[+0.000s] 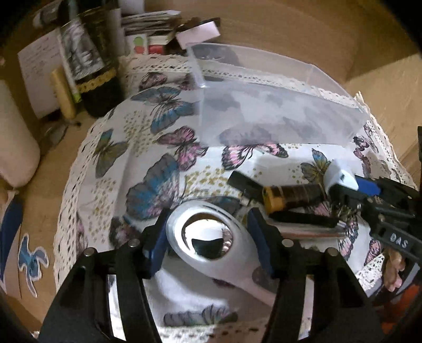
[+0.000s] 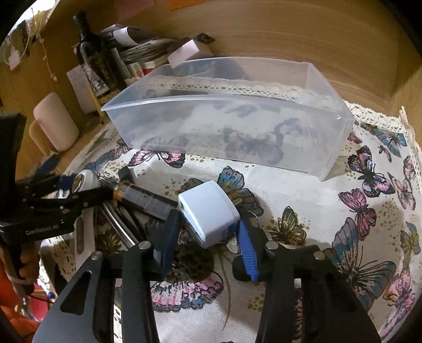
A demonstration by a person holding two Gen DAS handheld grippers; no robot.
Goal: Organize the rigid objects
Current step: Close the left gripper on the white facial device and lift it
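A shiny metal spoon [image 1: 208, 237] lies on the butterfly cloth [image 1: 147, 147], and my left gripper [image 1: 208, 224] is shut on its round bowl, a blue pad against each side of the rim. A white plug-like block [image 2: 208, 216] sits between the pads of my right gripper [image 2: 208, 221], which press on both its sides. In the left wrist view the same block [image 1: 340, 179] shows at the right, in the right gripper [image 1: 345, 186]. A dark cylinder with a yellow end [image 2: 145, 200] lies between the two grippers. The left gripper [image 2: 79, 190] shows at the left edge of the right wrist view.
A clear plastic box [image 2: 224, 118] stands on the cloth just behind the objects. Thin metal rods [image 2: 116, 224] lie beside the cylinder. A dark bottle [image 2: 95, 60], a white candle [image 2: 55, 121] and stacked papers [image 1: 147, 23] crowd the back left. Wooden walls close the back.
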